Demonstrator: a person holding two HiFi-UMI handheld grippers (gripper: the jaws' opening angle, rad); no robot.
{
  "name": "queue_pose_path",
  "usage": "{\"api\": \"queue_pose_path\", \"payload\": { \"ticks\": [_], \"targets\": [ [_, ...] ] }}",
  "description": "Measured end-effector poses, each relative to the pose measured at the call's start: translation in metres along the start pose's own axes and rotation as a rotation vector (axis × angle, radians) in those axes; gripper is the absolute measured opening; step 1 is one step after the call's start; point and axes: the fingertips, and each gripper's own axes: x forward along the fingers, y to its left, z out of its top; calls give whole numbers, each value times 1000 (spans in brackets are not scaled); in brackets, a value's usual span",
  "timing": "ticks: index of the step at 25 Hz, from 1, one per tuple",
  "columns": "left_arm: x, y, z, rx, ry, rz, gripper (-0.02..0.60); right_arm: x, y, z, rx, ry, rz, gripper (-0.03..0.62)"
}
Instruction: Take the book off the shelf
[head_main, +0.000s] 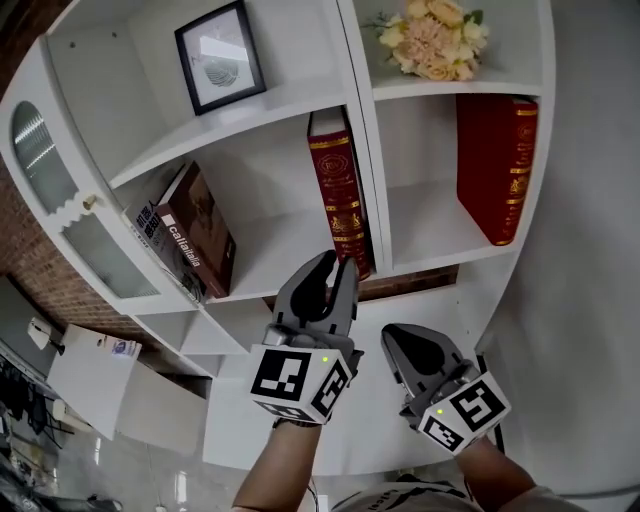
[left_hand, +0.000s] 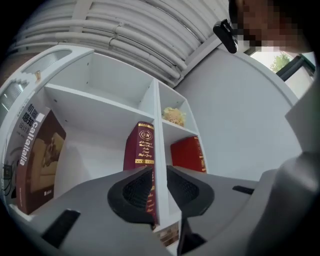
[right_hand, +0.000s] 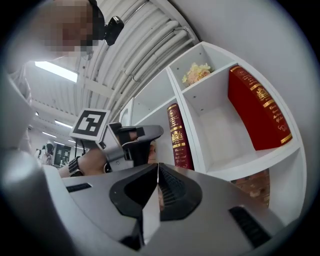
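Left claw (head_main: 340, 263) slightly parted, right claw (head_main: 392, 335) seemingly closed, both raised

I count 3 books for sure on 1 shelf unit (head_main: 250, 125) — 1 dark-red book (head_main: 340, 195), 1 bright-red book (head_main: 497, 165), 1 brown book (head_main: 205, 228). The thin printed item (head_main: 145, 222) behind the brown one could be a 4th; can't tell. Also 1 framed pic (head_main: 220, 55) and 1 flower bunch (head_main: 432, 35). Grippers: 2 — left gripper (head_main: 340, 265), right gripper (head_main: 395, 335).
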Motion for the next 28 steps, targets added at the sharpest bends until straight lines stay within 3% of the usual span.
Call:
{"api": "queue_pose_path", "payload": {
  "ticks": [6,10,16,28],
  "targets": [
    [42,22,17,85,-34,76,234,10,-22,4,11,-9,34,19],
    [65,29,23,82,-38,92,284,12,-30,5,16,-11,49,20],
    [90,34,17,62,-23,98,302,10,-44,6,21,-13,52,19],
    [81,47,20,57,-70,116,299,16,-56,1,45,-10,76,20]
  ]
}}
